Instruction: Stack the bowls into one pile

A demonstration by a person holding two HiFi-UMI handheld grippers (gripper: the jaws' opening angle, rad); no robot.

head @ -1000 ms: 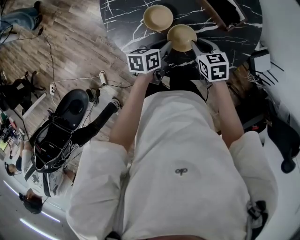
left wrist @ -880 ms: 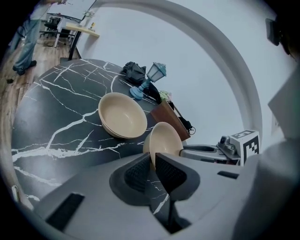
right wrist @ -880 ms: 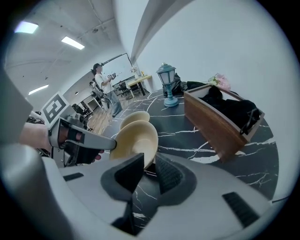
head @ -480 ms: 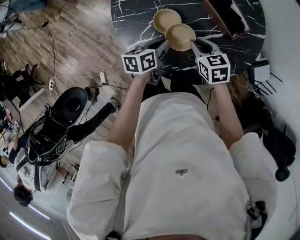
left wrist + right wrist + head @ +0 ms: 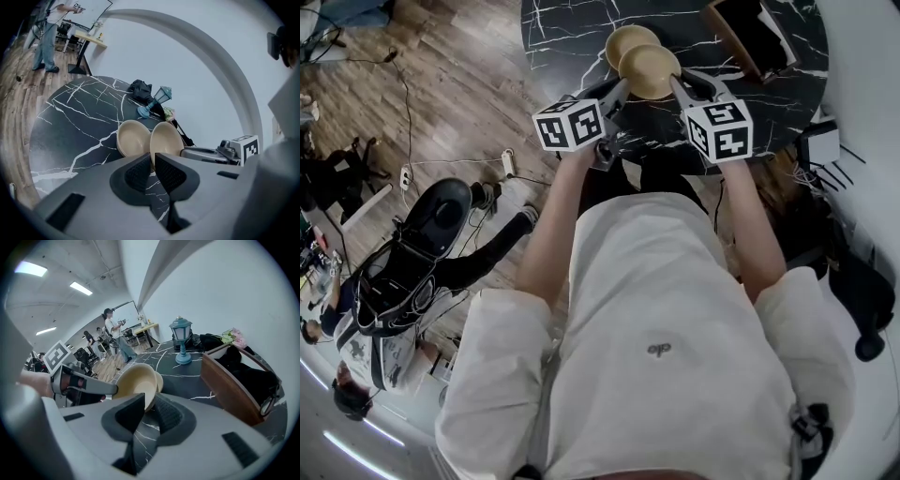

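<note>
Nearest the person, the left hand-held gripper (image 5: 622, 87) is clenched on the left rim of the held bowl (image 5: 650, 70). The left gripper view shows that thin edge pinched between its jaws. On the bowl's other side, the right hand-held gripper (image 5: 677, 84) has the opposite rim between its jaws, which are closing on it and already press against the edge.

The held bowl is tan and empty. It hangs between the two grippers above the black, white-veined table (image 5: 567, 37) and looks tilted in both gripper views. Just beyond it and a little to the left, the second bowl (image 5: 622, 42) sits on the table, its near side covered by the held bowl in the head view. Whether the two touch cannot be told.

Farther back from the held bowl stands a blue lantern (image 5: 181, 341). To the bowl's right lies a wooden tray (image 5: 232, 387) with dark cloth in it.
</note>
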